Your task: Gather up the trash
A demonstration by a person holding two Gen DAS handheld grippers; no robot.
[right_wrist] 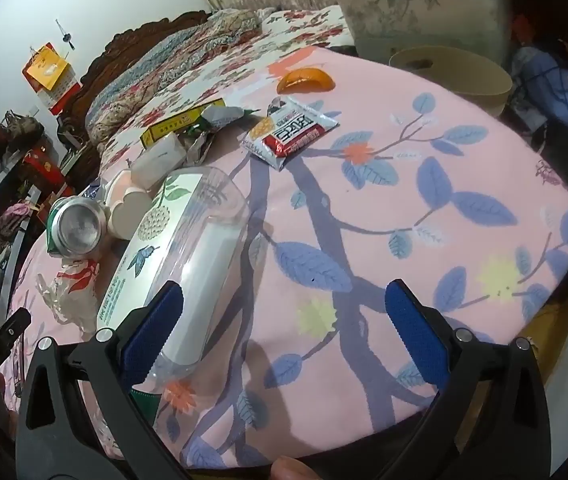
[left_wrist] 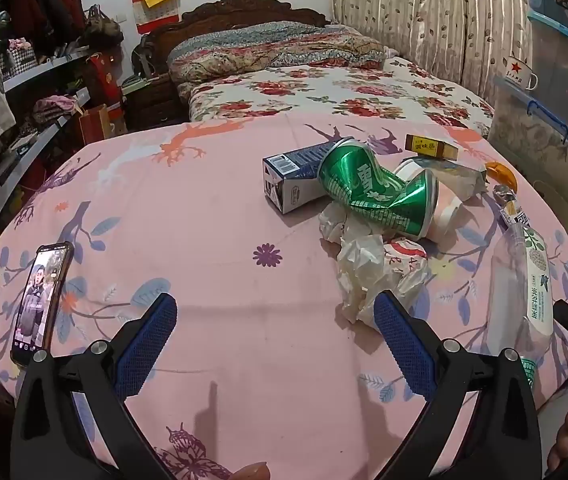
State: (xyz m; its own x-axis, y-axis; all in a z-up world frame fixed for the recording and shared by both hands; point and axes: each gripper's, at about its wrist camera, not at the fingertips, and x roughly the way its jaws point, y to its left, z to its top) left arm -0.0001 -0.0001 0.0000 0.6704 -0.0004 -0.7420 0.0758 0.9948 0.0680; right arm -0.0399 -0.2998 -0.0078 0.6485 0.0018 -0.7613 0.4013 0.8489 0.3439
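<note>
On table [left_wrist: 211, 216]: phone [left_wrist: 41, 300] at left edge; trash pile right of centre. In pile: carton [left_wrist: 292, 178] at left, crushed can [left_wrist: 376, 192] lying across it, crumpled paper [left_wrist: 368, 276] before can, small box [left_wrist: 430, 147] behind. Plastic bottle [right_wrist: 199, 264] on tissue pack [right_wrist: 143, 256], right of pile. Snack packet [right_wrist: 290, 132] farther right. Bed [left_wrist: 324, 88] behind table.

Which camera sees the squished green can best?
The left wrist view: the green can lies side-on, showing its dented body and printing. The right wrist view shows mostly its silver end, at the left edge.
</note>
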